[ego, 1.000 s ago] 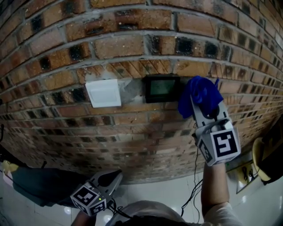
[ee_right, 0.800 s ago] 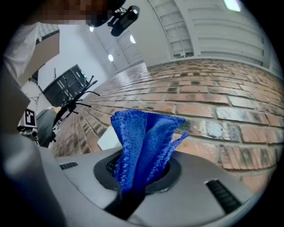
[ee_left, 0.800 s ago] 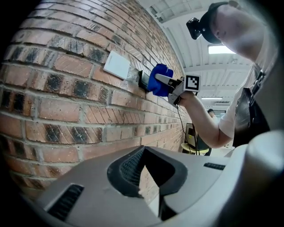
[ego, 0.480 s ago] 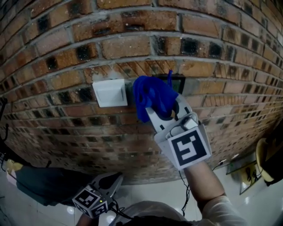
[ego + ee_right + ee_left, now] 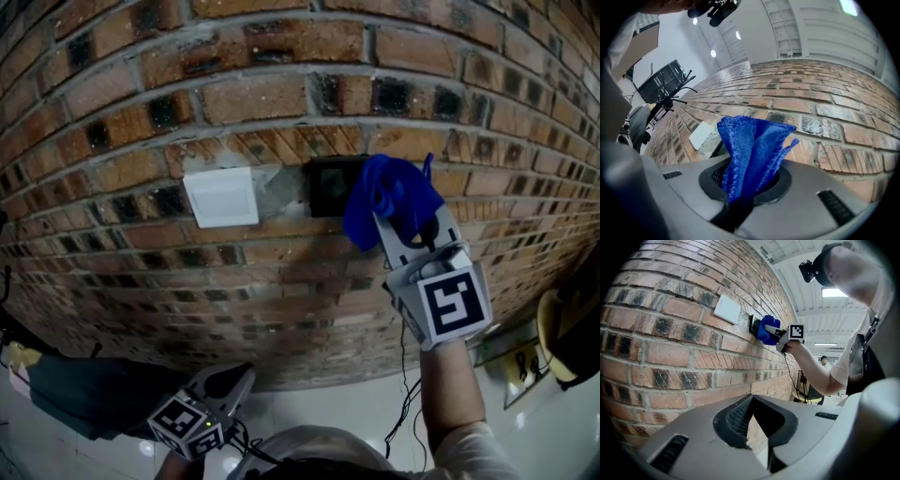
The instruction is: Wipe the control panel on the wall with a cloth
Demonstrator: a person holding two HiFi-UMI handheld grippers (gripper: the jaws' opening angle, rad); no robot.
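The black control panel (image 5: 326,187) is set in the brick wall (image 5: 253,94). Its right part is hidden by a bunched blue cloth (image 5: 386,195). My right gripper (image 5: 401,223) is shut on that cloth and presses it against the panel's right side. In the right gripper view the cloth (image 5: 753,149) stands up out of the jaws, close to the bricks. The left gripper view shows the panel (image 5: 752,323), the cloth (image 5: 765,330) and the right gripper (image 5: 777,333) from the side. My left gripper (image 5: 228,379) hangs low near the floor, shut and holding nothing.
A white square cover plate (image 5: 221,196) sits on the wall just left of the panel. A thin cable (image 5: 405,394) hangs below the right gripper. A dark object (image 5: 80,394) lies on the pale floor at left. Yellow furniture (image 5: 555,337) stands at the right edge.
The right gripper swept the cloth left across the panel toward the white plate, then back right; it now covers the panel's right part. The left gripper stayed low.
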